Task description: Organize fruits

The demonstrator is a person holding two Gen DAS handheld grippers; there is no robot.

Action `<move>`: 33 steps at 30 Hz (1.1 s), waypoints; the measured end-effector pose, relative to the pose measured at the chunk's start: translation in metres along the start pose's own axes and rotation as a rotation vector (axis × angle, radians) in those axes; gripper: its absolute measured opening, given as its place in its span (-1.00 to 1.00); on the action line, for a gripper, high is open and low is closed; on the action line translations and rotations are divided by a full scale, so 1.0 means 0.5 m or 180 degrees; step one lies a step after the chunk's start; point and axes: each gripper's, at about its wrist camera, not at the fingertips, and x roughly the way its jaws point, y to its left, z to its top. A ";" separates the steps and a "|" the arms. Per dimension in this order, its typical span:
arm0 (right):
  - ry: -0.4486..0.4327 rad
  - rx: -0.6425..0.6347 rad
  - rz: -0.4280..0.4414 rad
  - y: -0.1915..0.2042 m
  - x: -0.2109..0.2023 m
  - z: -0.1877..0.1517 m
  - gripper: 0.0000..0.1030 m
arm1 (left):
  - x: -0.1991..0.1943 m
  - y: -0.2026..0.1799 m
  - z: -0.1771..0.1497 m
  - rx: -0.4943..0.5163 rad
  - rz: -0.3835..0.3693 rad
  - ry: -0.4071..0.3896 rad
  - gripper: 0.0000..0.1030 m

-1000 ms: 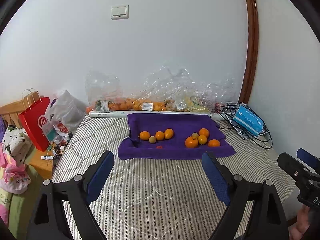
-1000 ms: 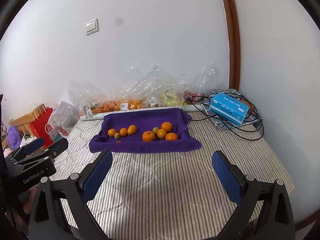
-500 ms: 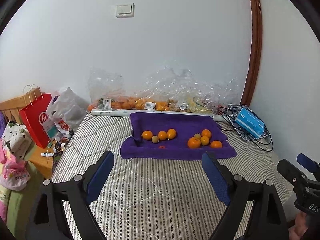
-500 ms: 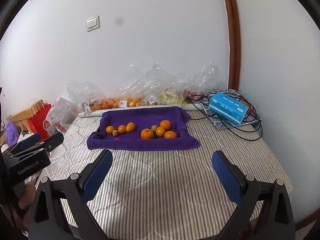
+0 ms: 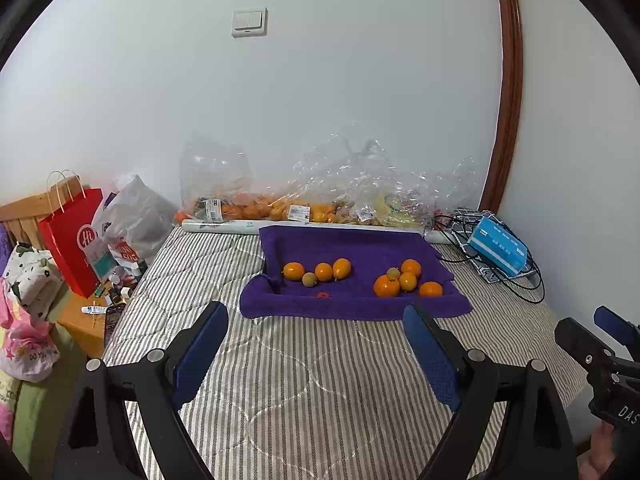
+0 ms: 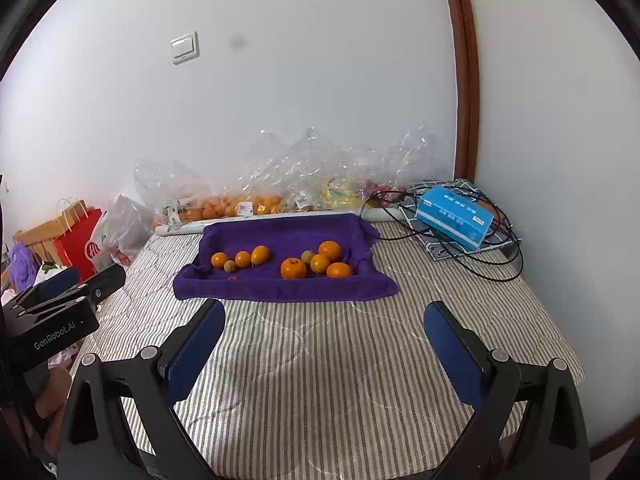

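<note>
Right, both grippers hang back over the striped mattress (image 5: 320,380), well short of the fruit; the left gripper (image 5: 316,344) has its jaws spread wide and holds nothing; the right gripper (image 6: 324,344) likewise, wide and empty. At twelve o'clock lies the purple towel (image 6: 280,236); on it a left cluster of fruit (image 5: 318,271) and a right cluster (image 5: 404,280), apart. Sorted already, or awaiting sorting; this scene fits either.
</note>
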 end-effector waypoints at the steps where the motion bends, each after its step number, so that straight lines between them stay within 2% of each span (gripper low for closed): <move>1: 0.0000 -0.0001 0.0001 -0.001 -0.001 0.000 0.92 | 0.000 -0.001 0.000 0.0001 0.0003 0.0000 0.73; 33: -0.0035 -0.0030 0.0017 0.003 -0.011 0.006 0.92 | -0.002 -0.004 0.002 0.0025 0.0001 -0.0015 0.73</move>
